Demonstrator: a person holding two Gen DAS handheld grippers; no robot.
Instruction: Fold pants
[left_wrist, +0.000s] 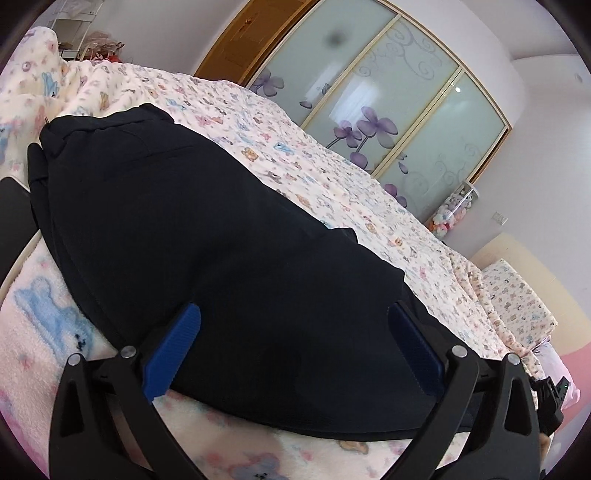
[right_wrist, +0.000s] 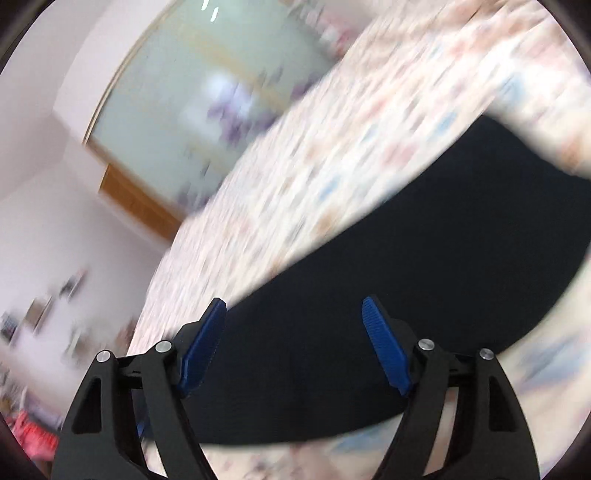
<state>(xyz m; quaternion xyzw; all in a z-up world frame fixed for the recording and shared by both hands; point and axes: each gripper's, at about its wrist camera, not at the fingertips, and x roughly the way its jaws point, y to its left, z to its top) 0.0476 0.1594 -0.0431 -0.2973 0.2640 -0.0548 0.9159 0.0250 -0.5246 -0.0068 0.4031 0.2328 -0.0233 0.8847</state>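
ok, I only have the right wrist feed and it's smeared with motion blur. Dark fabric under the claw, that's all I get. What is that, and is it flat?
Observer: The left wrist view is sharp. It's the black pants, lying on a bed blanket printed with cartoon bears.
Operator: Left claw holding anything?
Observer: No. The left claw is open, fingers apart on either side of the fabric, nothing pinched.
Operator: Which end faces it?
Observer: The pocket seams sit at the far end, so the waist seems to point away. The right claw is open too.
Operator: Anything behind the bed?
Observer: A frosted sliding wardrobe with purple flowers.
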